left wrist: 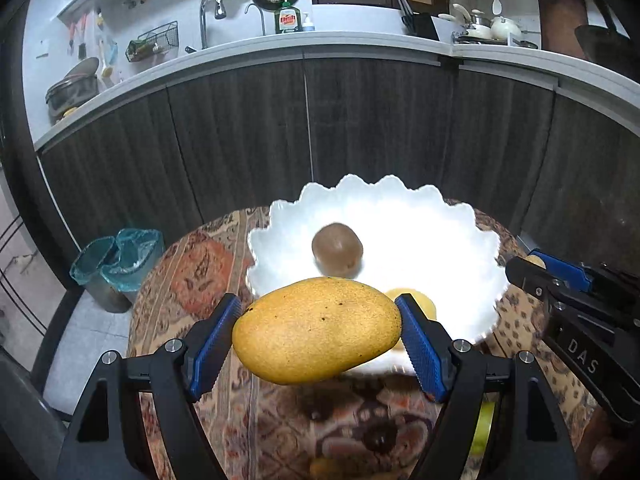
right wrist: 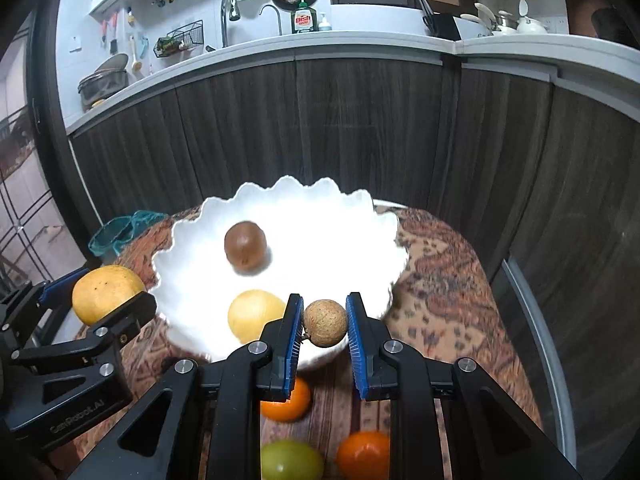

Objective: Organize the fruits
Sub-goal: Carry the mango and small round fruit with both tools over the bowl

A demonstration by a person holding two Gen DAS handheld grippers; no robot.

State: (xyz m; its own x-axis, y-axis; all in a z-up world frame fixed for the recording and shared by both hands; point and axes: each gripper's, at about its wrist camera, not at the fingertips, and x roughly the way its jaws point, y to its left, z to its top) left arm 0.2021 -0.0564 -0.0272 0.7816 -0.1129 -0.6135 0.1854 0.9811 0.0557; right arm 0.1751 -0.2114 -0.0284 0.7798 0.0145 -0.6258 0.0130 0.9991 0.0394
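A white scalloped bowl (left wrist: 432,216) (right wrist: 192,248) stands on the patterned table. In it lie a brown round fruit (left wrist: 337,248) (right wrist: 245,245) and a yellow round fruit (right wrist: 256,314) (left wrist: 426,302). My left gripper (left wrist: 320,330) is shut on a yellow mango (left wrist: 316,330) (right wrist: 106,292), held above the bowl's near rim. My right gripper (right wrist: 324,324) is shut on a small tan round fruit (right wrist: 325,322), held over the bowl's near edge. The right gripper also shows in the left wrist view (left wrist: 560,276), to the right of the bowl.
Two oranges (right wrist: 290,400) (right wrist: 362,454) and a green fruit (right wrist: 290,460) lie on the table under my right gripper. The patterned tablecloth (right wrist: 440,288) ends in a round edge. Dark cabinets (left wrist: 240,128) stand behind. Teal-lined bins (left wrist: 120,256) sit on the floor at left.
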